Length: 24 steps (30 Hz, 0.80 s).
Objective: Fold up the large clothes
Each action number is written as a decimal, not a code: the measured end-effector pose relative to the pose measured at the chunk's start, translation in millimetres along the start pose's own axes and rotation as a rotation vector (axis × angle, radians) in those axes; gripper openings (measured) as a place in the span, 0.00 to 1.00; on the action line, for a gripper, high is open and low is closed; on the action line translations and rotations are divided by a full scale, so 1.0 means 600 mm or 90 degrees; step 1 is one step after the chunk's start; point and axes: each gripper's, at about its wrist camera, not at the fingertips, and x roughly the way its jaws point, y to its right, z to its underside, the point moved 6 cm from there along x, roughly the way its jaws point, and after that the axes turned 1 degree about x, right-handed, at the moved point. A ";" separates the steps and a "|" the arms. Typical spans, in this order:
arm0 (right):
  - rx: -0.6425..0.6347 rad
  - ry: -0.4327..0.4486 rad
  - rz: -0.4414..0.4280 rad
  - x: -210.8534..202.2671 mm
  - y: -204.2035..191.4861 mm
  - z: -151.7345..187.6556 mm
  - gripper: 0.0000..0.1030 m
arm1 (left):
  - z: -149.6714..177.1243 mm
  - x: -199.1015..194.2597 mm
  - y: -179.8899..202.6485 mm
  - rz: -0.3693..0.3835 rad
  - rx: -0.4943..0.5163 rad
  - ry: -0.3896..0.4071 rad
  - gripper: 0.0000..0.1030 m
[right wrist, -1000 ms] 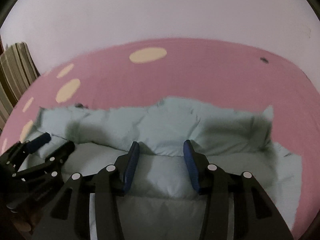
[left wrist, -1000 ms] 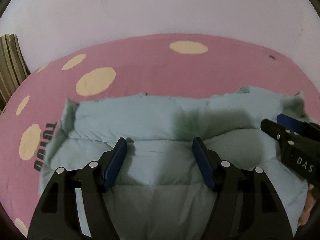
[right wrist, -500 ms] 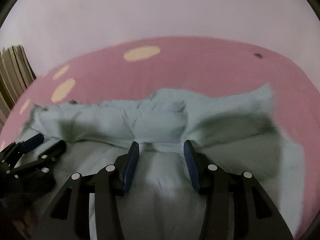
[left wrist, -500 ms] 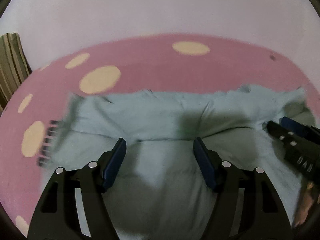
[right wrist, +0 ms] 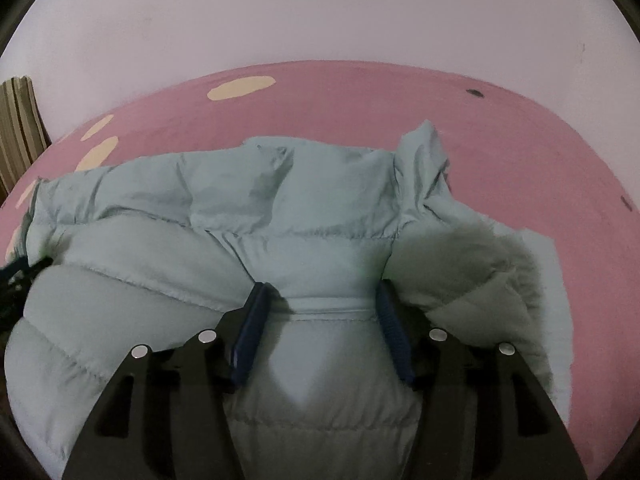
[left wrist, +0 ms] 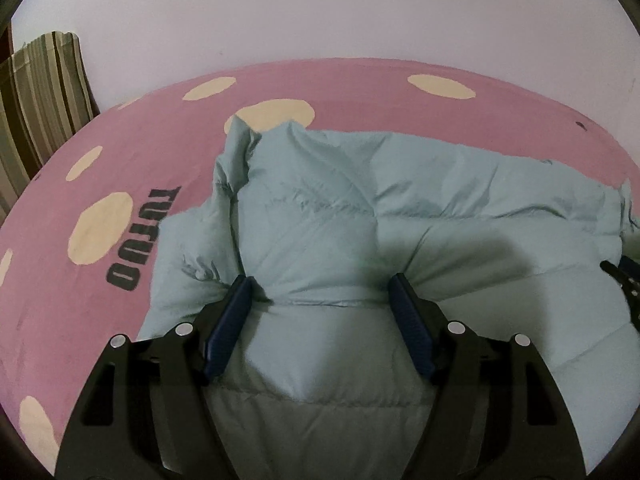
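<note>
A pale blue-green puffer jacket (left wrist: 400, 216) lies on the pink bed; it also shows in the right wrist view (right wrist: 224, 216). My left gripper (left wrist: 320, 286) has its jaws wide, with a thick fold of the jacket's padding bulging between them. My right gripper (right wrist: 322, 296) grips a bunched fold of the jacket between its blue pads (right wrist: 252, 332). The right gripper's tip (left wrist: 620, 276) peeks in at the right edge of the left wrist view. The far part of the jacket is rumpled and raised.
The jacket rests on a pink sheet (left wrist: 120, 152) with cream dots and dark lettering (left wrist: 136, 236). A striped cushion (left wrist: 36, 92) stands at the far left against a plain pale wall (right wrist: 320, 12). The bed's far edge meets the wall.
The jacket's near edge has been pushed forward and bunched up; its far part now stands higher and crumpled. Both grippers moved forward with the fabric. The sleeve corners rose.
</note>
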 end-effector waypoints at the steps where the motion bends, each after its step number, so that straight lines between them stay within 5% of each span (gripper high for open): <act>1: 0.005 -0.001 -0.002 0.002 0.001 0.000 0.55 | 0.003 0.003 0.000 0.001 -0.001 -0.003 0.70; 8: 0.014 0.013 -0.014 -0.026 0.003 -0.009 0.57 | -0.011 -0.021 -0.013 0.011 0.003 -0.008 0.70; 11: 0.027 0.023 -0.037 -0.069 0.009 -0.008 0.72 | -0.006 -0.062 -0.042 0.018 -0.017 -0.001 0.78; 15: 0.052 0.069 -0.040 -0.143 0.049 -0.001 0.76 | 0.018 -0.115 -0.115 0.018 -0.069 0.023 0.84; 24: 0.158 -0.018 -0.039 -0.121 0.143 0.056 0.78 | 0.097 -0.102 -0.161 0.154 -0.169 -0.060 0.88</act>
